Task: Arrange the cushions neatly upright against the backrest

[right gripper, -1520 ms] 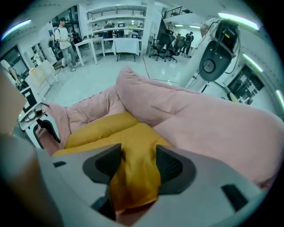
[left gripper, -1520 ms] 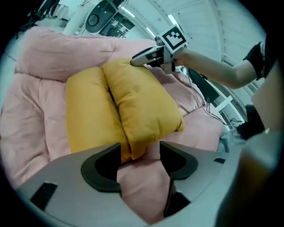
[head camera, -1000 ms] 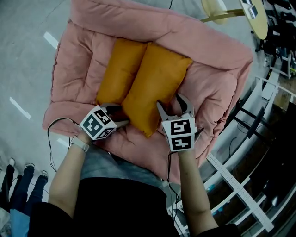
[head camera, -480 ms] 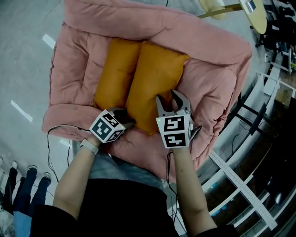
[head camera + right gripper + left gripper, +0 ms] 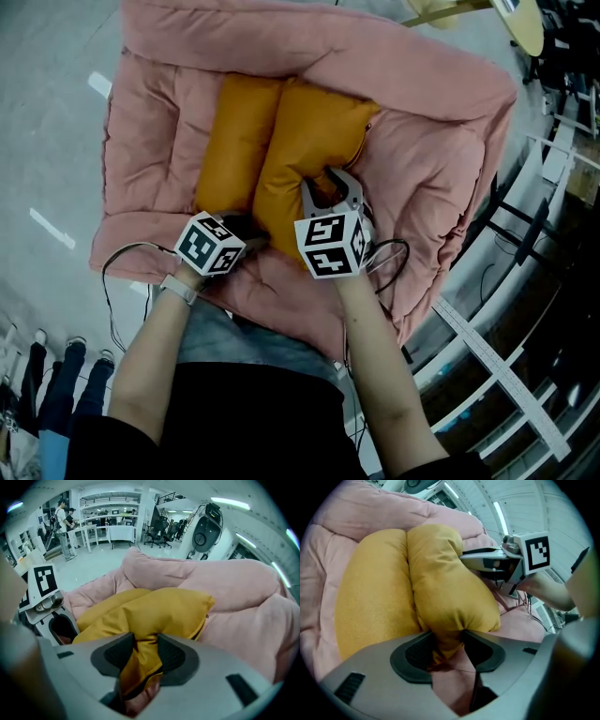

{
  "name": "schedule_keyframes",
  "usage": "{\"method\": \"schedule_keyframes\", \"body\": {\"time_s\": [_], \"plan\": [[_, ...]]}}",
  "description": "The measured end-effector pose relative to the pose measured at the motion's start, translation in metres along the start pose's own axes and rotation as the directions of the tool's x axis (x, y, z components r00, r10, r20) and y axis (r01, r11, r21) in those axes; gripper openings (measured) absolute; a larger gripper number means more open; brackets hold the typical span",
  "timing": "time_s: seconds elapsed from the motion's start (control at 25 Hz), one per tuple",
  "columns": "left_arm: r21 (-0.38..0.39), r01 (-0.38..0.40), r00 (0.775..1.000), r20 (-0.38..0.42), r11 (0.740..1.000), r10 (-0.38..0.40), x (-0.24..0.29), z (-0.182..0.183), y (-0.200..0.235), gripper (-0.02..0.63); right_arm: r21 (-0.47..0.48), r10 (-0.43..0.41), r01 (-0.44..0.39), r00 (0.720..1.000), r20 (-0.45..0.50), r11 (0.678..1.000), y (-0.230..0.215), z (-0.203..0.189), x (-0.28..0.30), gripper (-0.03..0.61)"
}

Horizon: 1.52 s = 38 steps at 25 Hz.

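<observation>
Two orange cushions lie flat side by side on the pink padded seat (image 5: 150, 122): the left cushion (image 5: 230, 141) and the right cushion (image 5: 309, 131). My left gripper (image 5: 447, 641) has just been closing and is shut on the right cushion's (image 5: 450, 588) near corner, with fabric bunched between the pads. My right gripper (image 5: 145, 651) has also just been closing, and it pinches a fold of the same cushion's (image 5: 161, 609) right edge. In the head view the left gripper (image 5: 255, 234) sits at the cushion's near end and the right gripper (image 5: 328, 180) further along its right side.
The seat's puffy backrest (image 5: 281, 37) rises beyond the cushions, and its right arm roll (image 5: 431, 178) lies beside my right gripper. White metal rails (image 5: 506, 356) run along the right. A round wooden table (image 5: 525, 19) stands at the far right. Several people's legs (image 5: 47, 412) show at the bottom left.
Both grippers have sunk onto the right cushion and their jaws have narrowed onto its fabric. The right gripper has shifted left, onto the cushion's edge.
</observation>
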<state>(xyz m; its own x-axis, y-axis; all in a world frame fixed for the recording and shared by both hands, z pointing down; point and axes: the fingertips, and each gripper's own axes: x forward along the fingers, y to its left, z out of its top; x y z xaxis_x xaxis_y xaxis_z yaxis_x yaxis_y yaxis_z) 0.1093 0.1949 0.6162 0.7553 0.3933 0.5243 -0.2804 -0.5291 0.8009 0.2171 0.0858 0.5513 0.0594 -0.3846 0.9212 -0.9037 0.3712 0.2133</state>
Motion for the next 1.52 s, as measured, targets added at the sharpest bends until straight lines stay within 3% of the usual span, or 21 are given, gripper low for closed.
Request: {"method": "schedule_keyframes", "body": {"time_s": [0.24, 0.44, 0.72, 0.92, 1.04, 1.16, 1.24, 1.36, 1.52], "plan": [[0.029, -0.018, 1.000, -0.025, 0.999, 0.019, -0.013, -0.002, -0.001, 0.224, 0.025, -0.008, 0.007, 0.999, 0.048, 1.000, -0.001, 0.004, -0.012, 0.176], [0.097, -0.026, 0.999, -0.043, 0.995, 0.030, -0.043, 0.001, -0.005, 0.224, 0.093, -0.040, 0.033, 0.997, 0.072, 0.995, -0.002, 0.008, -0.030, 0.176], [0.214, -0.057, 0.998, 0.051, 0.975, 0.047, -0.100, 0.035, -0.021, 0.218, 0.313, -0.136, 0.094, 0.984, 0.116, 0.945, -0.007, 0.020, -0.067, 0.085], [0.281, -0.102, 0.984, 0.169, 0.954, 0.055, -0.142, 0.065, -0.030, 0.129, 0.389, -0.216, 0.151, 0.968, 0.129, 0.909, -0.003, 0.029, -0.090, 0.011], [0.339, -0.180, 0.963, 0.254, 0.923, 0.095, -0.166, 0.079, -0.034, 0.047, 0.447, -0.233, 0.139, 0.959, 0.162, 0.884, 0.003, 0.035, -0.102, 0.009], [0.389, -0.204, 0.950, 0.301, 0.898, 0.086, -0.191, 0.089, -0.047, 0.017, 0.504, -0.259, 0.126, 0.944, 0.202, 0.854, 0.015, 0.044, -0.117, 0.009], [0.444, -0.221, 0.943, 0.325, 0.868, 0.074, -0.209, 0.097, -0.062, 0.014, 0.543, -0.276, 0.104, 0.930, 0.244, 0.833, 0.021, 0.054, -0.133, 0.009], [0.535, -0.236, 0.940, 0.337, 0.811, 0.052, -0.230, 0.110, -0.086, 0.012, 0.598, -0.311, 0.072, 0.899, 0.307, 0.799, 0.026, 0.069, -0.157, 0.009], [0.580, -0.222, 0.939, 0.343, 0.784, 0.012, -0.258, 0.133, -0.117, 0.012, 0.667, -0.385, 0.031, 0.836, 0.391, 0.744, 0.025, 0.094, -0.196, 0.009]]}}
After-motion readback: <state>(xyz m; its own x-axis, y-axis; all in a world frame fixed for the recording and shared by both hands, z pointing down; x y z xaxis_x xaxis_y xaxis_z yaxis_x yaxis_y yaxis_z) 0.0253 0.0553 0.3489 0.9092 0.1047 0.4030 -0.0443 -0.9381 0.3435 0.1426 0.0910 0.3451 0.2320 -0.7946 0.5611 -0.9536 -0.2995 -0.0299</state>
